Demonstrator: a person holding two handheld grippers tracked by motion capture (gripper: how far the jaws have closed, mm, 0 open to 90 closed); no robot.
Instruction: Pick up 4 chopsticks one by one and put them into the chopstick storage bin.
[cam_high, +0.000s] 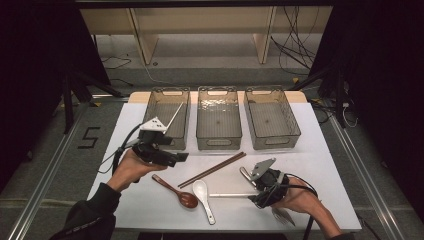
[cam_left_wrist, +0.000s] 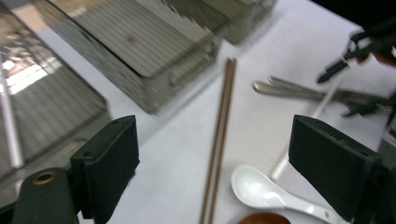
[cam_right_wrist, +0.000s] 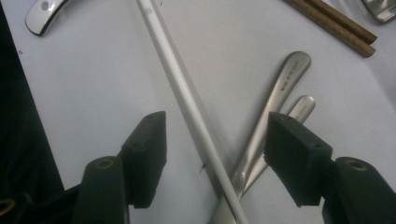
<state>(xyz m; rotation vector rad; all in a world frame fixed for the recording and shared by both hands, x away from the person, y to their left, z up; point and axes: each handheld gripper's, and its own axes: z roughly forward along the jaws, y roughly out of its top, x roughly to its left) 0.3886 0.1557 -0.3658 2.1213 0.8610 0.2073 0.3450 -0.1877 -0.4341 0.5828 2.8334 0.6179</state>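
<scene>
My left gripper (cam_high: 181, 157) hovers open and empty above the table, in front of the left basket (cam_high: 159, 131). Its own view looks between the jaws (cam_left_wrist: 219, 154) at a pair of brown chopsticks (cam_left_wrist: 222, 135), a white ceramic spoon (cam_left_wrist: 261, 191) and the edge of a wooden spoon (cam_left_wrist: 264, 218). My right gripper (cam_high: 256, 199) is low over the table at the front right. Its jaws (cam_right_wrist: 219, 144) stand open astride a white chopstick (cam_right_wrist: 182, 84) that lies across two metal handles (cam_right_wrist: 275, 102); the pads touch none of them.
Three clear baskets stand in a row at the back. The left one holds a white chopstick (cam_high: 176, 114); the middle basket (cam_high: 219, 142) and right basket (cam_high: 272, 140) look empty. The wooden spoon (cam_high: 179, 193) and white spoon (cam_high: 204, 197) lie near the front edge.
</scene>
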